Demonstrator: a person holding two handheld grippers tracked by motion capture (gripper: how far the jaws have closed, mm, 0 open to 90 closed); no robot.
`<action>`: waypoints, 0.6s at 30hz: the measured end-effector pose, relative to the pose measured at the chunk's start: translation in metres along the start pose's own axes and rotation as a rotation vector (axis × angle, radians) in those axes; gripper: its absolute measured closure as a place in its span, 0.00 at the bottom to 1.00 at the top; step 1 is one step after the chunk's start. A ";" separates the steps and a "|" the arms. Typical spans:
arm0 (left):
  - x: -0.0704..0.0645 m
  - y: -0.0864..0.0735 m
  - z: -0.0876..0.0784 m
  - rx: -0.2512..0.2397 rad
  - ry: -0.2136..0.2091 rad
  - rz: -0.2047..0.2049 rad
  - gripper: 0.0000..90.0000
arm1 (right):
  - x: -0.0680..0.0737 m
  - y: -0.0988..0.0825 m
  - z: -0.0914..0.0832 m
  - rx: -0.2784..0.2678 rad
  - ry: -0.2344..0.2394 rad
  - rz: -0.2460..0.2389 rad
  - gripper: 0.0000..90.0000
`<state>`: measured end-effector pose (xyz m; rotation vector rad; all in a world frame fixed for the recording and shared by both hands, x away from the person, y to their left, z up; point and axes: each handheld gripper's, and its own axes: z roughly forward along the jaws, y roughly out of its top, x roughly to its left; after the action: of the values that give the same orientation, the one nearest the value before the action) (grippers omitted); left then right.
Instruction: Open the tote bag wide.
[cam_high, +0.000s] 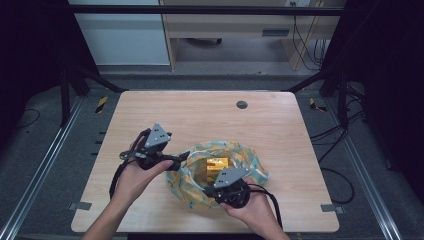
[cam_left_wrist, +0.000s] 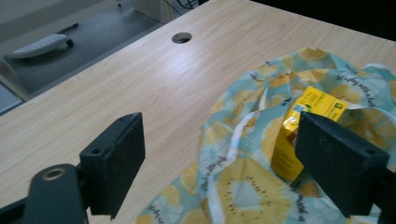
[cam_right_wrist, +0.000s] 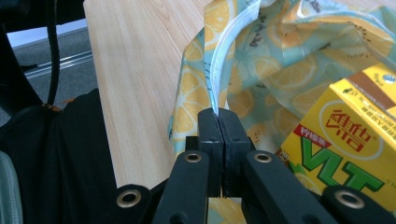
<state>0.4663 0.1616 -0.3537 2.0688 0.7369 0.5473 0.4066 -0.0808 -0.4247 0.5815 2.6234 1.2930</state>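
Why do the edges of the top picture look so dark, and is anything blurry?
High view: light falls on the table, the sides stay black. Left gripper view: the close claw looks soft. Right gripper view: the bag looks bright and slightly blurred; the juice carton reads clearer.

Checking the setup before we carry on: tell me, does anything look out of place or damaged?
Nothing stands out. The lemon-print bag lies crumpled but intact on the table, its yellow drink carton inside; nothing has spilled.
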 end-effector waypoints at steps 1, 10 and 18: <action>-0.002 0.001 0.001 0.001 -0.005 0.003 0.20 | -0.001 -0.001 0.001 0.003 0.001 0.002 0.99; -0.009 0.011 0.015 0.031 -0.049 0.014 0.30 | 0.001 -0.010 0.012 0.031 0.023 0.025 0.99; -0.023 0.003 0.031 0.064 -0.087 0.024 0.34 | 0.003 -0.022 0.023 0.063 0.040 0.042 0.99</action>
<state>0.4696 0.1274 -0.3708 2.1489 0.6869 0.4493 0.4052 -0.0748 -0.4559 0.6297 2.7070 1.2499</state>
